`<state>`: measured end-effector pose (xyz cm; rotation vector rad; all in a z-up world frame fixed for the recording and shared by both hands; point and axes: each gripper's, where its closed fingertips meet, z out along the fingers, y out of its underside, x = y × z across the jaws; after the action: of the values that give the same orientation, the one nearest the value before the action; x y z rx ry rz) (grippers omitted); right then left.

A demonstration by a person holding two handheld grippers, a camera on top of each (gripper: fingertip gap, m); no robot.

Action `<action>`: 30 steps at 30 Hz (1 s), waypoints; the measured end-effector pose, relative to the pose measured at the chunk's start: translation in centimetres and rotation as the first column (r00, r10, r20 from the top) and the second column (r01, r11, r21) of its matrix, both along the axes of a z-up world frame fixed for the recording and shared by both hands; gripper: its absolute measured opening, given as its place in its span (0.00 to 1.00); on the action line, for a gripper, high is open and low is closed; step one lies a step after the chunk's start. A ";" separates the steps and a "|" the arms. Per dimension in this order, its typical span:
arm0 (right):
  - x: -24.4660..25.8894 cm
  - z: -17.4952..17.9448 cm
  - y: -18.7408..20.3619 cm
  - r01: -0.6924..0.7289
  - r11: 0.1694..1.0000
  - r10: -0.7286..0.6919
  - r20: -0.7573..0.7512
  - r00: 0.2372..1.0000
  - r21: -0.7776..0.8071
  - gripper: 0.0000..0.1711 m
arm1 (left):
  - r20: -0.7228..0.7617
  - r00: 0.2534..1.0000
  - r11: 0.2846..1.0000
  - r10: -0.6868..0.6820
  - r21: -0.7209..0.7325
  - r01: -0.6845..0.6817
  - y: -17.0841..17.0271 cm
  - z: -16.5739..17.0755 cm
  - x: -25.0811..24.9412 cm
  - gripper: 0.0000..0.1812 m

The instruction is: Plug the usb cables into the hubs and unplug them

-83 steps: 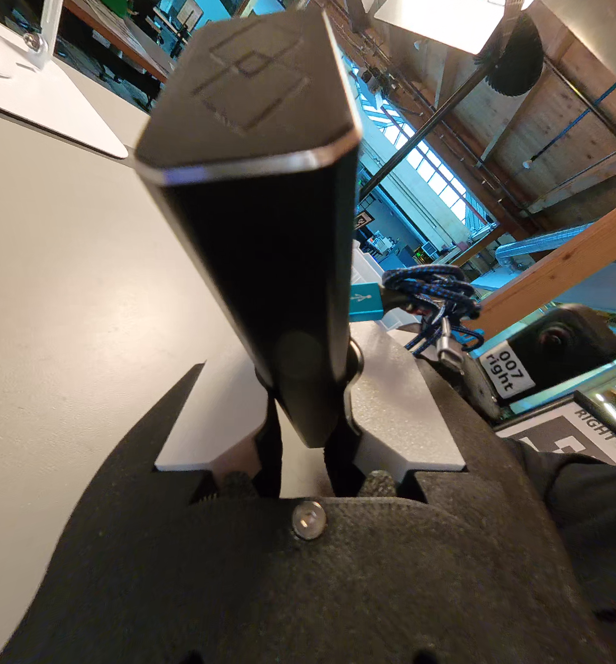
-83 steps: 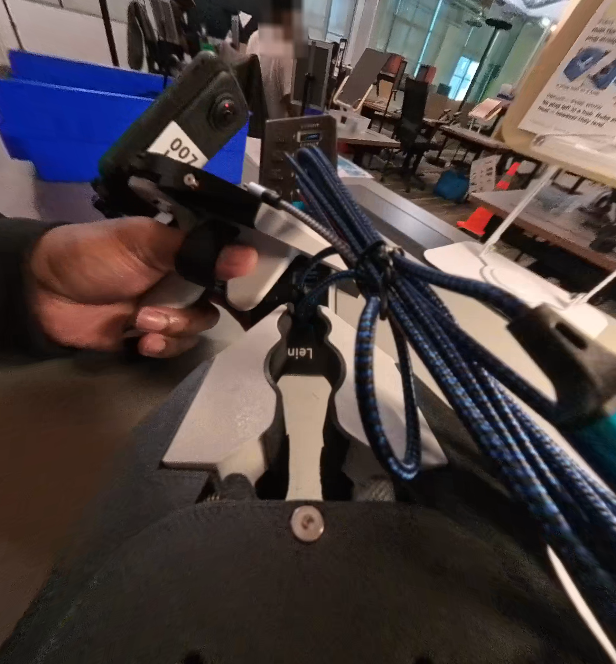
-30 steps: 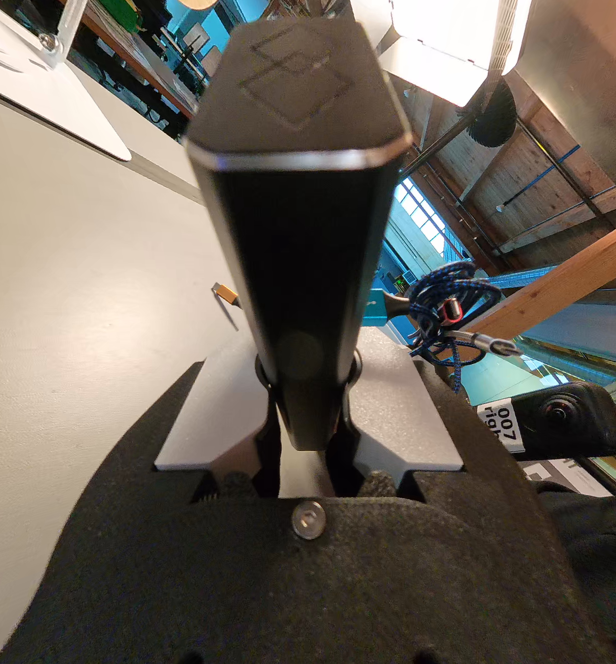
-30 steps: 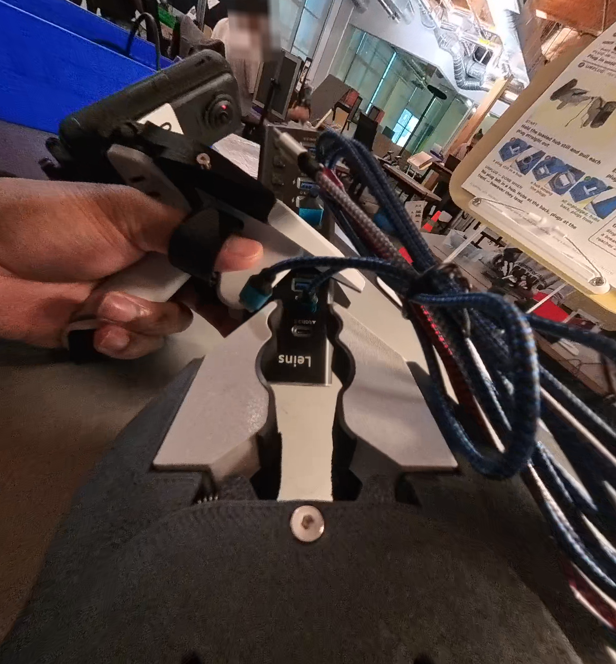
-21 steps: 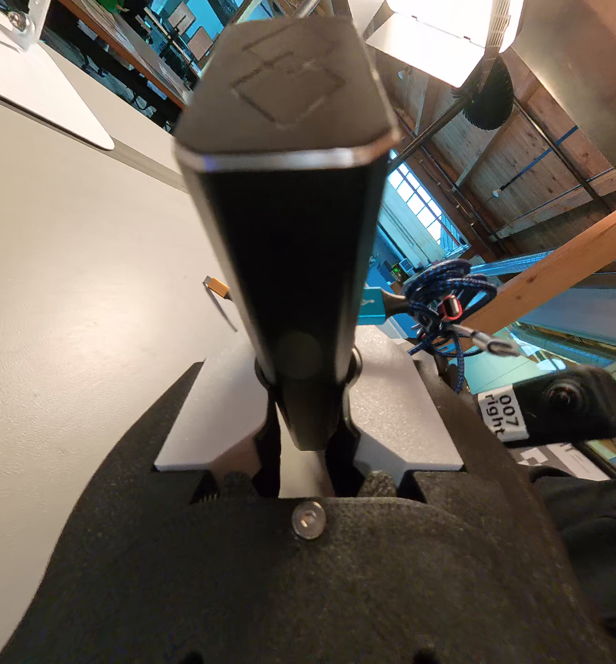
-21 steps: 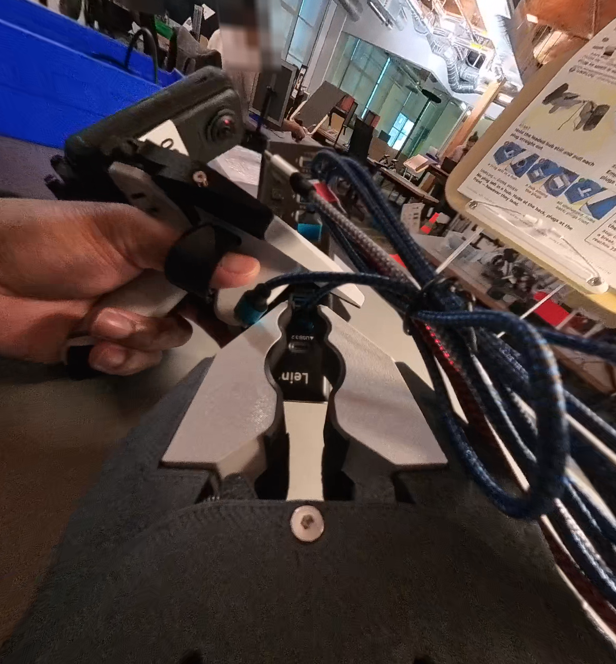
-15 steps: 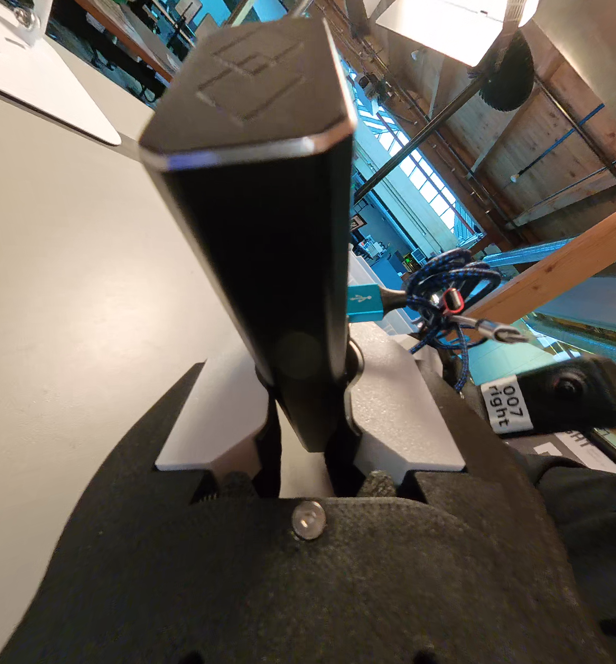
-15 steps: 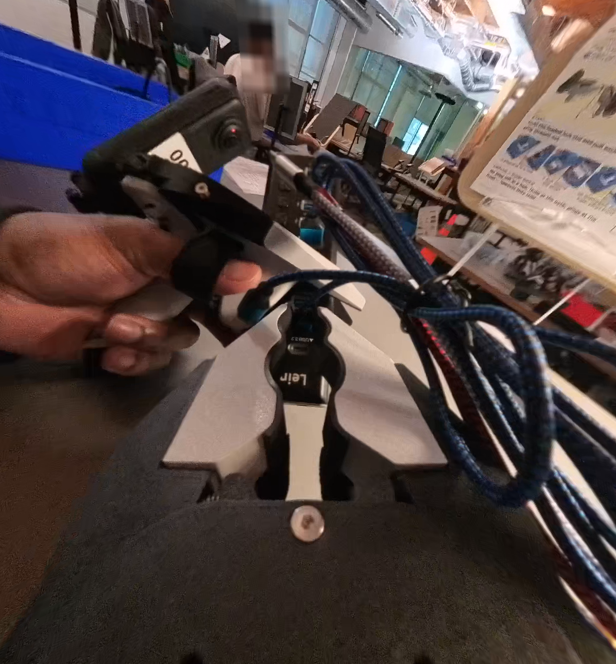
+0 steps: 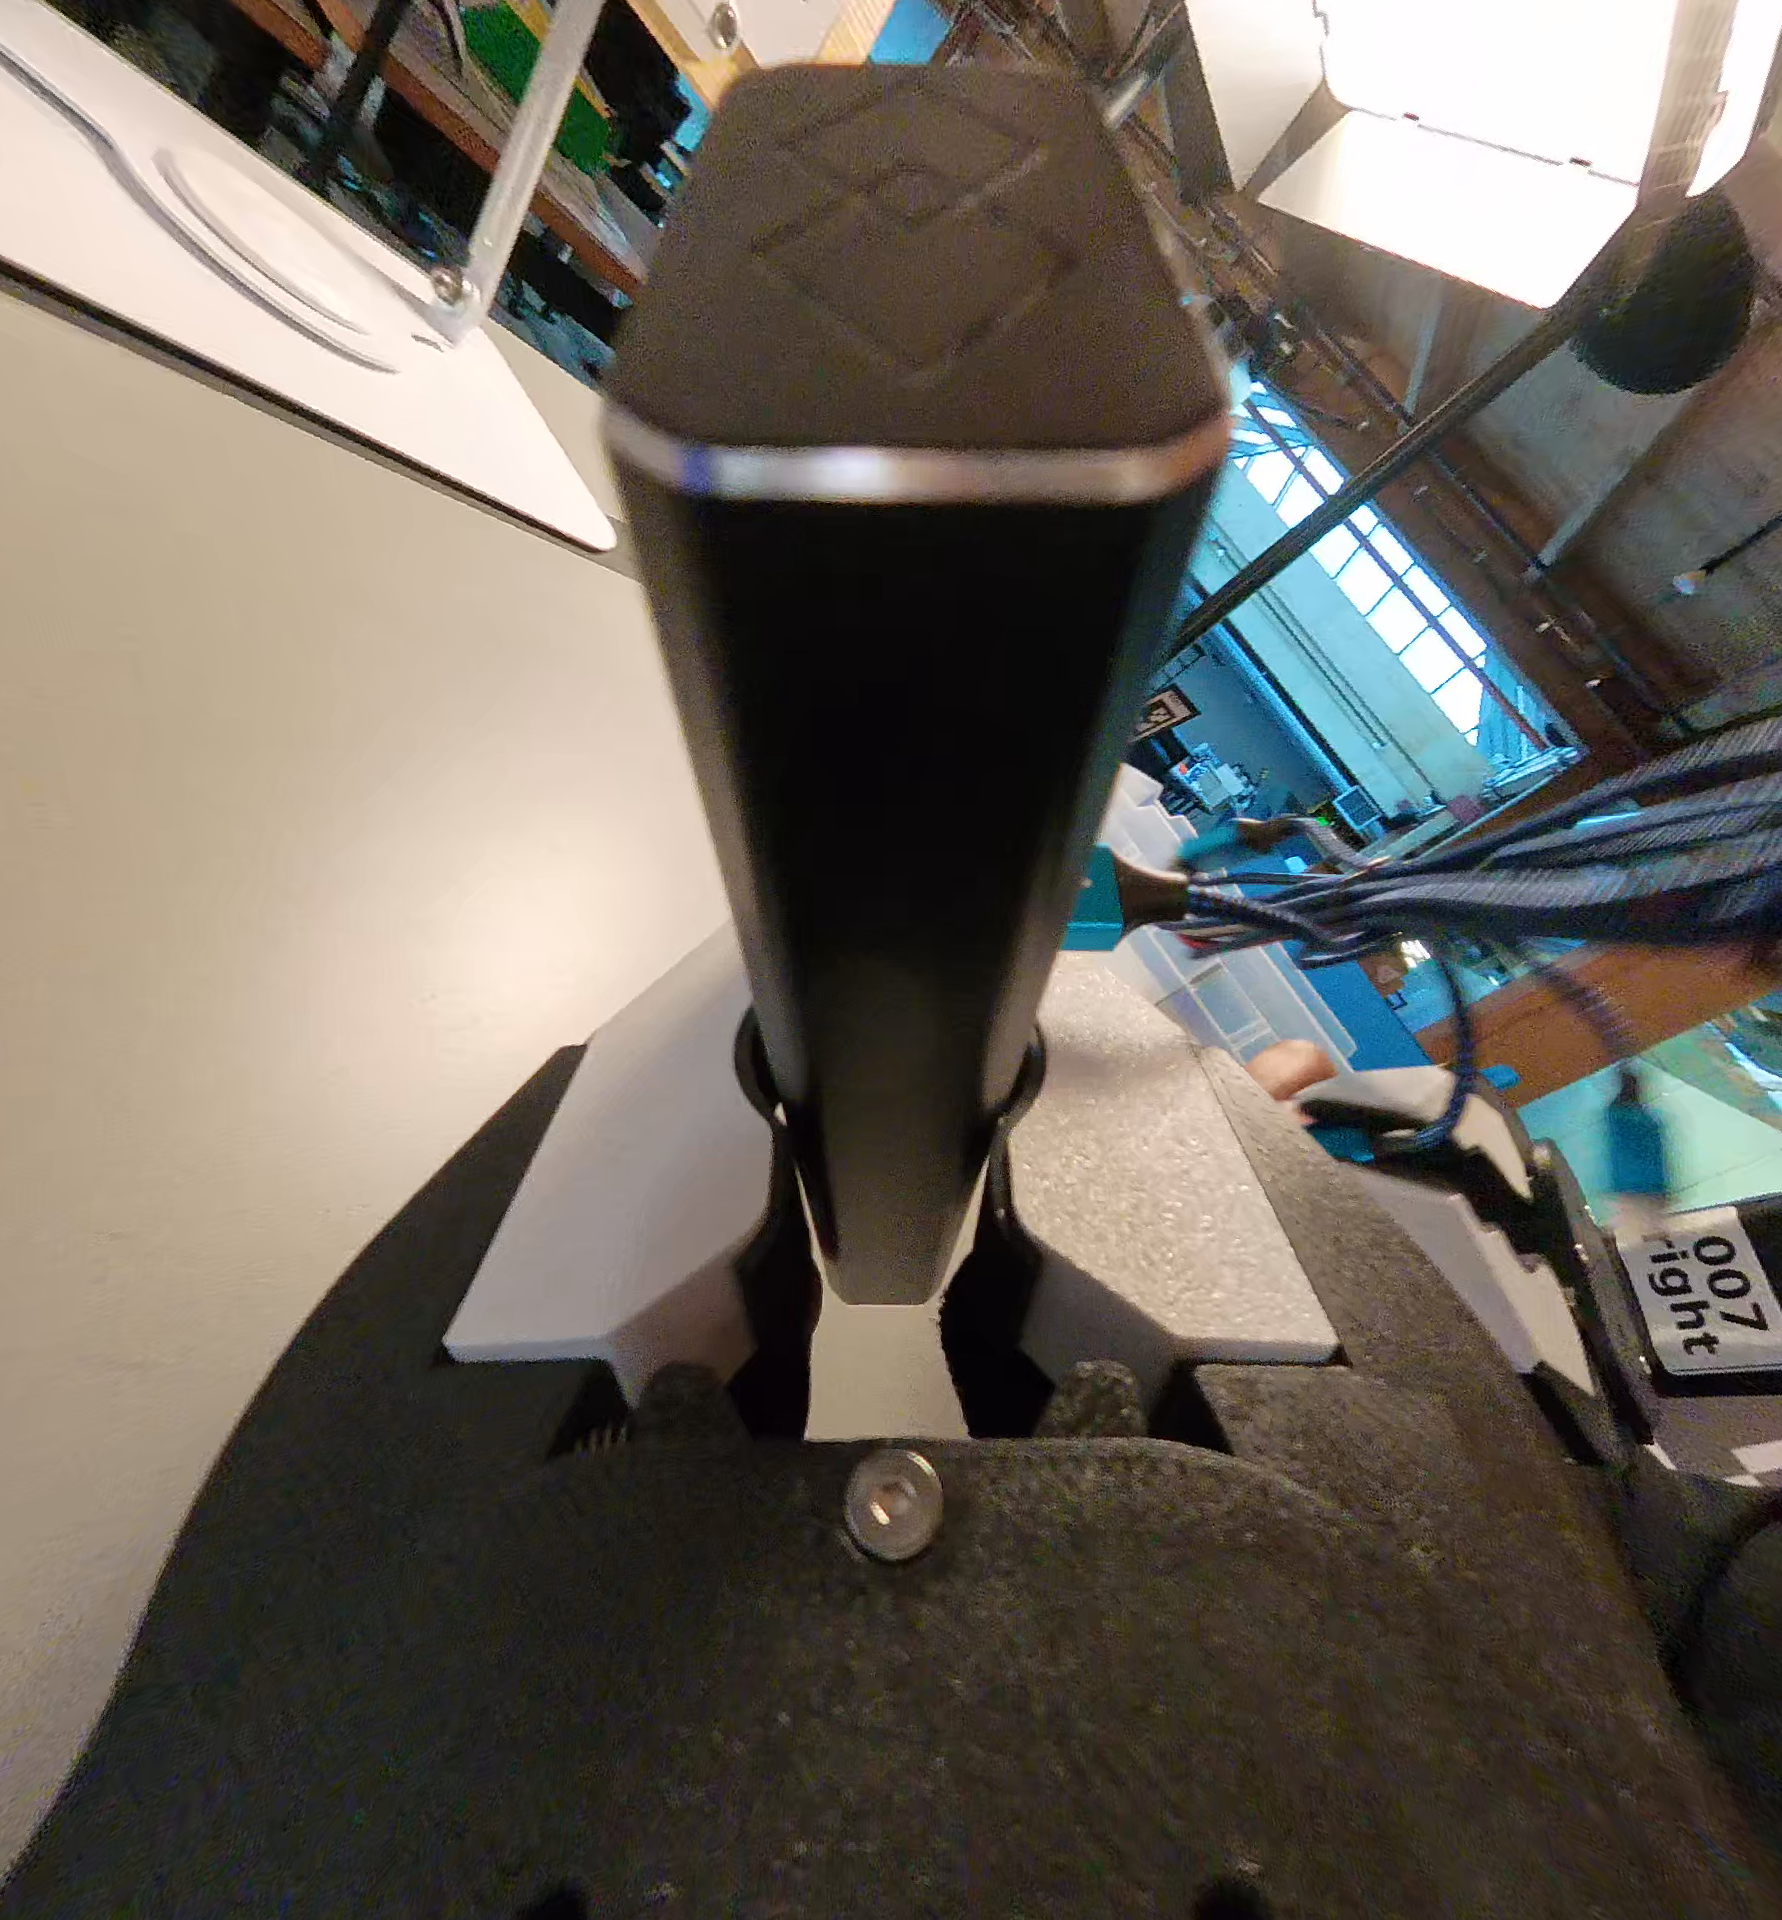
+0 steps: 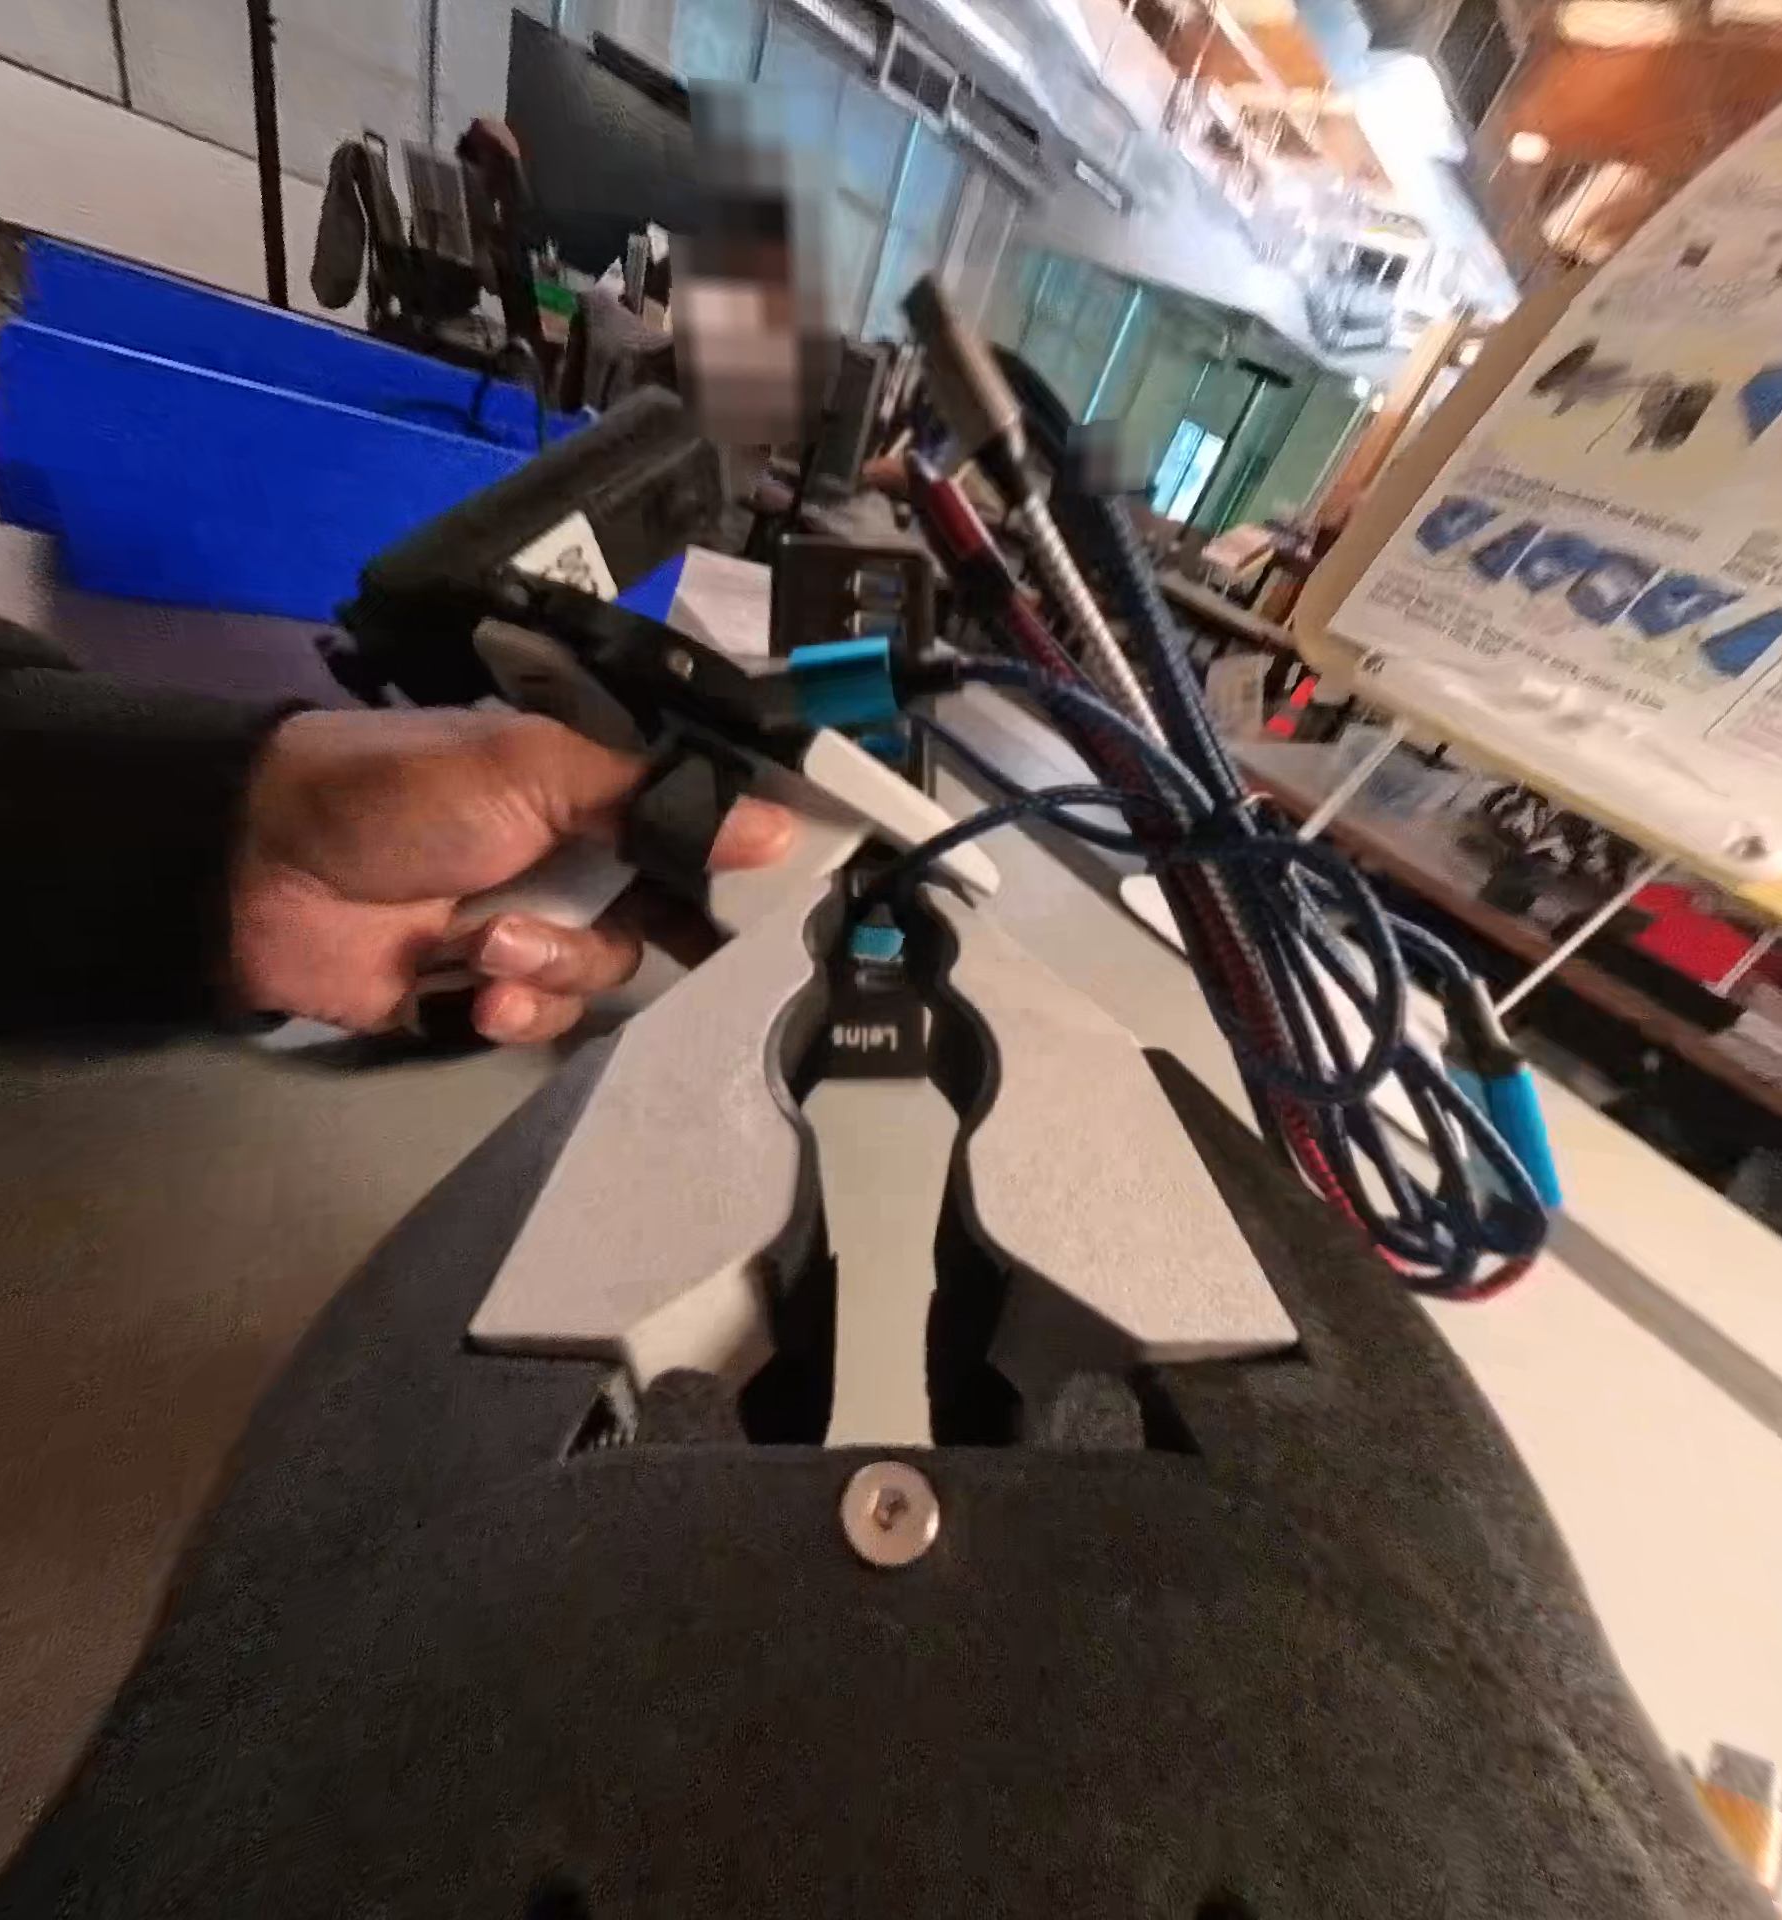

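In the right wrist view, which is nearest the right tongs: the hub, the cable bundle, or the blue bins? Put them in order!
1. Hub, clamped in the right tongs.
2. Cable bundle, just right, hanging.
3. Blue bins, far back left.

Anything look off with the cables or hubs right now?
Yes. The cables are tied in one tangled bundle hanging to the right of the right claw, and a spare teal plug dangles loose from it. The small hub sits straight in that claw.

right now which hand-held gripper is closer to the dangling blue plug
Right. The dangling blue plug hangs just beside the right hand-held gripper; the left hand-held gripper sits farther off, across the cable bundle.
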<state>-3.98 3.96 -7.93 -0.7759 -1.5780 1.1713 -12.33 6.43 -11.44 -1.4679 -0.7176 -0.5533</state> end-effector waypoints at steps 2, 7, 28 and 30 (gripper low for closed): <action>-0.2 -1.8 0.3 0.005 1.000 -0.006 0.065 0.998 0.024 0.06 | -0.023 1.000 1.000 -0.001 -0.015 0.000 0.1 0.0 -0.1 0.17; -0.2 -4.5 0.7 -0.033 0.992 0.012 0.163 0.987 0.125 0.07 | -0.189 0.982 0.996 -0.014 -0.090 -0.003 0.5 -0.1 0.5 0.17; 6.5 -5.5 -3.9 -0.498 0.846 0.428 0.314 0.848 0.190 0.15 | -0.768 0.617 0.898 0.171 -0.136 -0.419 -3.7 4.3 -5.4 0.15; 6.3 -4.0 -3.4 -0.481 0.863 0.433 0.267 0.861 0.152 0.15 | -0.769 0.617 0.897 0.169 -0.140 -0.419 -3.8 4.3 -5.5 0.15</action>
<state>2.29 0.55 -11.94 -0.4030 -2.1227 1.2479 -17.80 2.67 -7.12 -1.6376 -0.3669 0.4619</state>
